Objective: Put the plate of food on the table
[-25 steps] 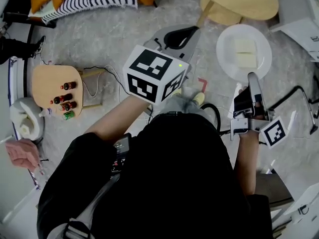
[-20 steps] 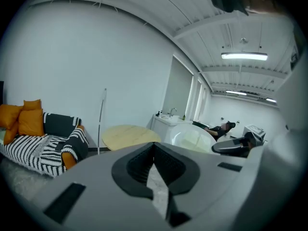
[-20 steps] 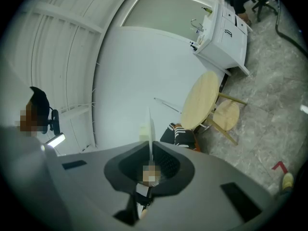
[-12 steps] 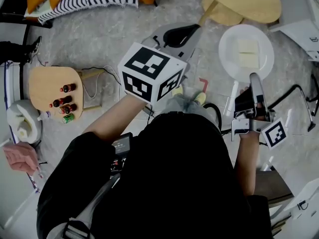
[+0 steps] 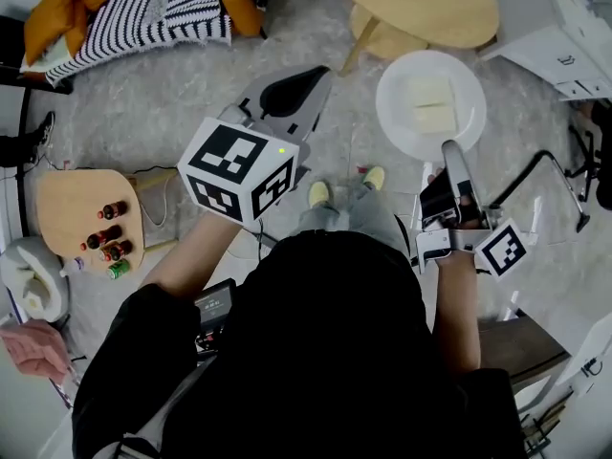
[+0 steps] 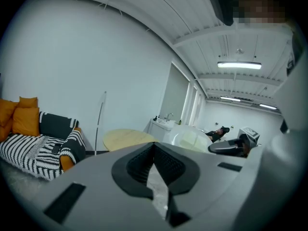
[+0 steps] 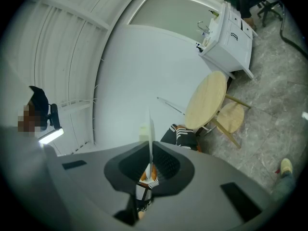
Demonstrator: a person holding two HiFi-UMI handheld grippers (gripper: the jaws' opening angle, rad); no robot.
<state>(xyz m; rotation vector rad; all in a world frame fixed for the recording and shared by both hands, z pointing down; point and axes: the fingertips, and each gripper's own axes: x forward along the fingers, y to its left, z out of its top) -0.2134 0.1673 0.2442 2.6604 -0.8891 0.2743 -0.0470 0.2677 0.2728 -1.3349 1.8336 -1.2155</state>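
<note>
A white plate (image 5: pixel 400 122) with two pale slices of food (image 5: pixel 428 103) hangs level above the floor, just short of the round wooden table (image 5: pixel 416 3). My right gripper (image 5: pixel 448 151) is shut on the plate's near rim. In the right gripper view the plate (image 7: pixel 150 129) shows edge-on between the pads of that gripper (image 7: pixel 150 163), with the table (image 7: pixel 207 100) ahead. My left gripper (image 5: pixel 320 73), under its marker cube, is held out to the plate's left. Its jaws (image 6: pixel 154 146) meet at the tips with nothing between them.
A wooden stool (image 5: pixel 382 36) stands under the table's near edge. A sofa with a striped blanket (image 5: pixel 143 12) is at the far left, a low side table with bottles (image 5: pixel 86 213) at the left, a white cabinet (image 5: pixel 564 27) at the right. The person's shoes (image 5: pixel 318 194) stand on the grey floor.
Both grippers and the held plate have moved forward toward the round table, which now shows more fully. The right gripper's hold on the rim is unchanged.
</note>
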